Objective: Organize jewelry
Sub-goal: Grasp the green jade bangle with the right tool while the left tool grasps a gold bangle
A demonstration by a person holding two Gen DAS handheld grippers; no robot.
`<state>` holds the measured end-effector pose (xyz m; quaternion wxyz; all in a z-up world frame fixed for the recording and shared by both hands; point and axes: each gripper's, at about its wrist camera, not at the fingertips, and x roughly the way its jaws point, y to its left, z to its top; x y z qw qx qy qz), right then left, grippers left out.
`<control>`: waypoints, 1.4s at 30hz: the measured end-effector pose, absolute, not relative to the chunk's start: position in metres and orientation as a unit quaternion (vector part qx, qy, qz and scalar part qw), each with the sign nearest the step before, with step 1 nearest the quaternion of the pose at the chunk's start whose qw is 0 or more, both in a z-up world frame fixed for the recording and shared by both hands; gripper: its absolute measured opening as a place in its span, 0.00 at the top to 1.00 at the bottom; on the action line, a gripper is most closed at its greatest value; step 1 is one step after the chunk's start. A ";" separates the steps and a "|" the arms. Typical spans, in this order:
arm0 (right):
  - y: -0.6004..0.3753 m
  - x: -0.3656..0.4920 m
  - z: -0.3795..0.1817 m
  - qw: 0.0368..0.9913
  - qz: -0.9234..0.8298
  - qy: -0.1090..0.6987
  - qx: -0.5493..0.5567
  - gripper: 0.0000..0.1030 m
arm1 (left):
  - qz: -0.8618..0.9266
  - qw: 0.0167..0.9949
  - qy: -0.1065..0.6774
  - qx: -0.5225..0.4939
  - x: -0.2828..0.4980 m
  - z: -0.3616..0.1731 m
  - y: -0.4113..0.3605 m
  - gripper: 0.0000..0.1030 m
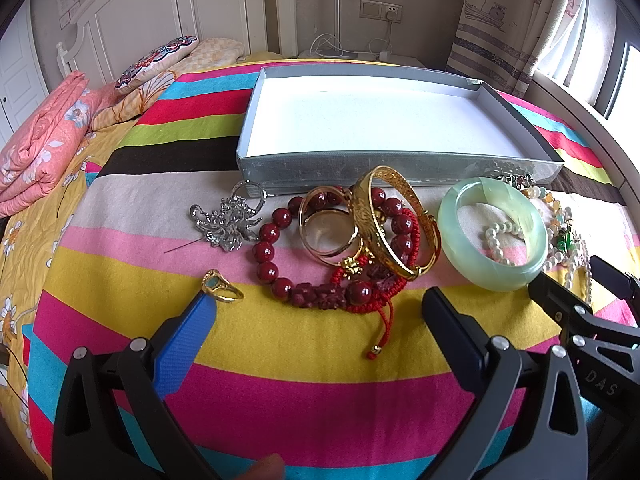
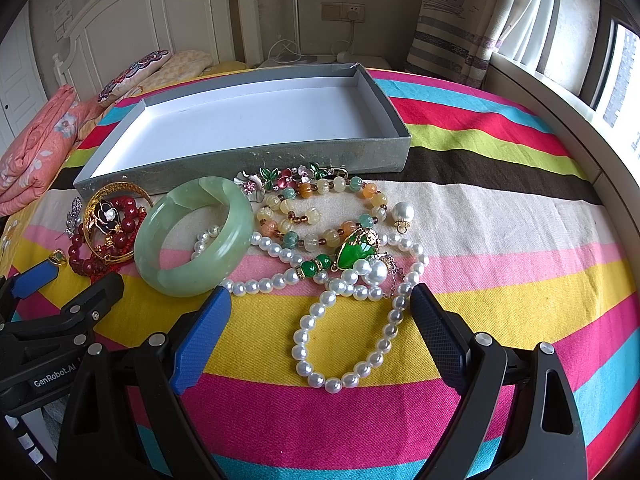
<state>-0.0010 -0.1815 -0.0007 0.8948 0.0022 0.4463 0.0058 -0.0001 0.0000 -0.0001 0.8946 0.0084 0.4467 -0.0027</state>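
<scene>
Jewelry lies heaped on a striped bedspread [image 1: 320, 380], in the middle of both views, just in front of a shallow grey box [image 1: 384, 168] with a white floor. In the left wrist view, a silver brooch [image 1: 228, 220] sits at centre left, touching the box's front wall. A small gold ring [image 1: 222, 288] lies below it, just beside the blue pad of the left gripper [image 1: 320, 320]. A dark red bead bracelet [image 1: 316, 256] tangles with a red cord bracelet [image 1: 380, 292], and gold bangles [image 1: 384, 220] rest tilted across them. At right, a pale green jade bangle [image 1: 492, 236] lies flat over part of a pearl strand.

In the right wrist view, the pearl necklace [image 2: 344, 344] loops at lower centre between the fingers of the right gripper [image 2: 320, 312]. A green pendant [image 2: 354, 254] and a multicoloured stone bead bracelet [image 2: 316, 216] lie above it, and an enamel flower brooch [image 2: 288, 178] touches the box front.

Both grippers are spread wide and grasp nothing. The box interior holds no jewelry.
</scene>
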 end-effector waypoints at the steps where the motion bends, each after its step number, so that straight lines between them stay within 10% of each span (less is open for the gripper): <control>1: -0.180 0.002 0.000 0.894 0.010 0.449 0.000 0.16 | -0.003 0.895 0.447 0.008 0.000 0.000 0.000 0.02; 11: -0.184 -0.028 0.023 0.920 0.077 0.385 -0.019 0.16 | -0.038 0.884 0.466 0.022 -0.011 0.005 0.004 0.02; 18: -0.169 -0.027 0.032 0.908 0.146 0.392 -0.017 0.17 | -0.041 0.912 0.375 -0.164 -0.046 0.023 0.081 0.03; 25: -0.100 -0.023 0.044 0.883 0.208 0.378 -0.185 0.47 | -0.015 0.888 0.351 -0.295 -0.052 0.017 0.132 0.08; 42: -0.094 0.005 0.015 0.852 0.247 0.427 -0.175 0.84 | -0.107 0.916 0.369 -0.118 -0.036 0.036 0.063 0.50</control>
